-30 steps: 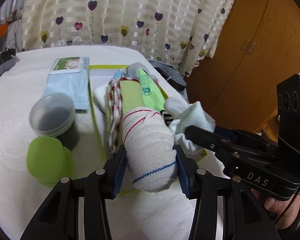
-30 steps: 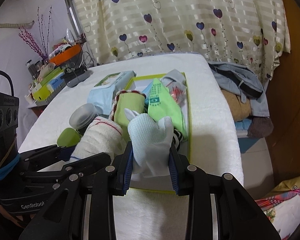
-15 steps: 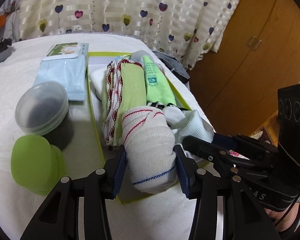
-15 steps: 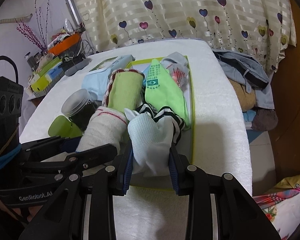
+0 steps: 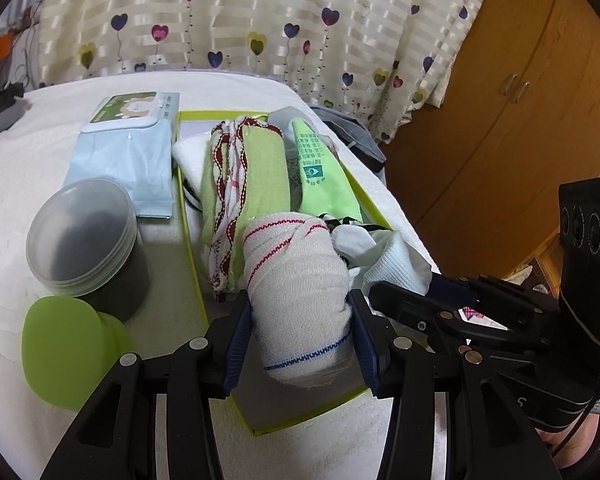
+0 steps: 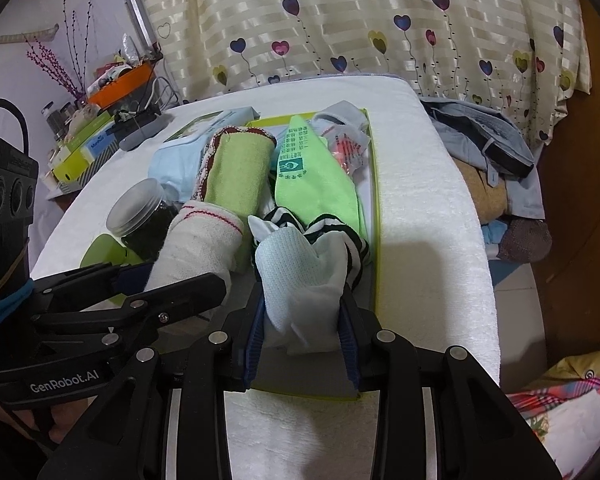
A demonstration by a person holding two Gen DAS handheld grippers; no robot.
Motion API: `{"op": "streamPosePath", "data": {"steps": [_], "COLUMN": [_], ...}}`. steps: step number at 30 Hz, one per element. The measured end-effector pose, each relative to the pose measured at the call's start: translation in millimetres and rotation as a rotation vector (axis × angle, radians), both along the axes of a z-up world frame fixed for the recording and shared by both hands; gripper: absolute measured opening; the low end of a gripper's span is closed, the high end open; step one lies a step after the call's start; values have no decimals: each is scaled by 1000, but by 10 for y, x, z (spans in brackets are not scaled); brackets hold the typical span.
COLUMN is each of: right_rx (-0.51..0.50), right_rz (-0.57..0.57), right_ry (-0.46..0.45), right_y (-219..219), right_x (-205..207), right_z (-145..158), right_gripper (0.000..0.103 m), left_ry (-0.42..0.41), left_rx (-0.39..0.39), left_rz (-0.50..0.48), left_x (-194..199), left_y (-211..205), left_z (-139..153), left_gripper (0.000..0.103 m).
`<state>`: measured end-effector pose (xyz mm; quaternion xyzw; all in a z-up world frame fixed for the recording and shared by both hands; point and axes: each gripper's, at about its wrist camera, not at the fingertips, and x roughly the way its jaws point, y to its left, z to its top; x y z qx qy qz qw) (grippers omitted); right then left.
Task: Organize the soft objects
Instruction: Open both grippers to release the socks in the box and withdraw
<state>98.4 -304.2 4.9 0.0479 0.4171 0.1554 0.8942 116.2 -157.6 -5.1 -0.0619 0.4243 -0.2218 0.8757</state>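
Left wrist: left gripper [image 5: 300,334] clamps one rolled towel [image 5: 300,292] (right gripper [image 6: 302,316] pinches one sock [image 6: 300,280]).

Left gripper [image 5: 300,334] clamps a rolled white towel [image 5: 300,292] over the green-rimmed tray [image 5: 192,248]

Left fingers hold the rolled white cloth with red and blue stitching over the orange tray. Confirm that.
Not quite: the tray is lime green, not orange, as the left wrist view shows. The left fingers do hold the rolled white cloth with red and blue stitching over it.
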Motion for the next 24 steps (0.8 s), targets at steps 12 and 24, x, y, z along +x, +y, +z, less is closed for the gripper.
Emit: {"op": "streamPosePath", "data": {"steps": [12, 24], "right_rx": [-26, -44], "right_rz": [11, 21], "right_ry": [-20, -45], "right_y": [22, 27], "right_x": [-70, -142], "right_z": [43, 113], "right_gripper": [40, 43], "left_ry": [-27, -62], "left_rx": [-11, -21], "left_rz": [-8, -12], "left_x": [-88, -155], "left_y": [16, 72], "left_z": [81, 153], "left_gripper": [46, 48]}}
